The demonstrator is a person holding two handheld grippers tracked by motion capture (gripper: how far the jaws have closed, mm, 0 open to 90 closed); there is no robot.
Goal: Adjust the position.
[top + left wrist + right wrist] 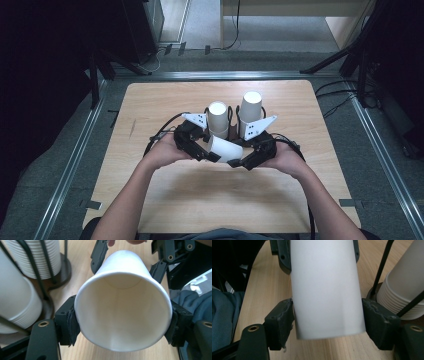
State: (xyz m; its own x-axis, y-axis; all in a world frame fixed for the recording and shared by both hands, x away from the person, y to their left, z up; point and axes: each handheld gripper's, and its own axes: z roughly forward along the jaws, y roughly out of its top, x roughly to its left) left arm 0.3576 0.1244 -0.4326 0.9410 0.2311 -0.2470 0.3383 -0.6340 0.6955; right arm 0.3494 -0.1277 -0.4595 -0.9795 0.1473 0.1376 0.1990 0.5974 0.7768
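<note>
**Paper cup passing between two grippers at the table's middle**

While the white paper cup (226,147) is lying on its side just above the wooden table (150,100), both hands are closing in on it from opposite ends, so the step in hand looks like a handover from one gripper to the other. The left gripper (123,323) is clasping the cup at its open rim, a black pad (72,322) pressing into each side of the mouth. The right gripper (328,320) is standing at the closed base end, its jaws flanking the cup wall; the left pad (284,320) is touching the paper, while the other seems to be sitting just clear of it, so this grip reads as slack or let go rather than clamped.

As I judge it, the next move is calling for one gripper to take the whole load before the other draws back, gently enough not to crush the thin wall.

The cup is looking plain, white, tapered and empty, its rim rolled and round, undented. Just behind it, two stacks of like cups (218,117) (250,112) are standing in black wire holders (40,272).
</note>
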